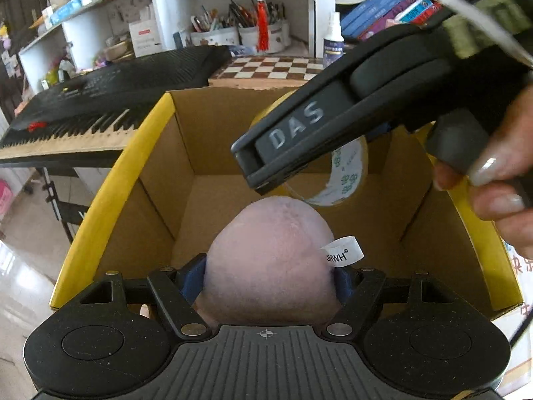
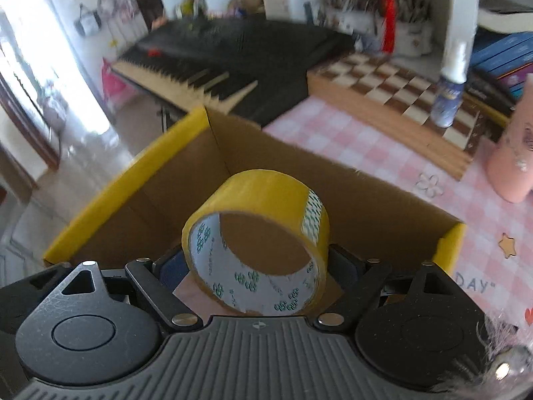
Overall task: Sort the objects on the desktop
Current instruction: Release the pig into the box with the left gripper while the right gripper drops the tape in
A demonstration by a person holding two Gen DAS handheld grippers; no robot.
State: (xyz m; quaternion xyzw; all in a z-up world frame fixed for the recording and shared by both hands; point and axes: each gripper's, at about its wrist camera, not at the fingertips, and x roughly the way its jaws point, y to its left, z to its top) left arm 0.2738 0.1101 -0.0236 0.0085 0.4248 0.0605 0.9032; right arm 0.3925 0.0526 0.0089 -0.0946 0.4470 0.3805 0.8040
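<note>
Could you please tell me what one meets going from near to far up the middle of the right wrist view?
Right gripper, holding the tape roll → cardboard box far wall → pink checked tablecloth → chessboard → pen pots on the shelf.

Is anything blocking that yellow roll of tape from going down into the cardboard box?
Nothing visible. The right gripper holds the yellow tape roll over the open cardboard box; the box floor below it looks bare. The left gripper holds a pink plush ball alongside.

Matt cardboard box [image 1: 213, 153], glossy tape roll [image 2: 263, 200], fuzzy plush [image 1: 269, 253]
</note>
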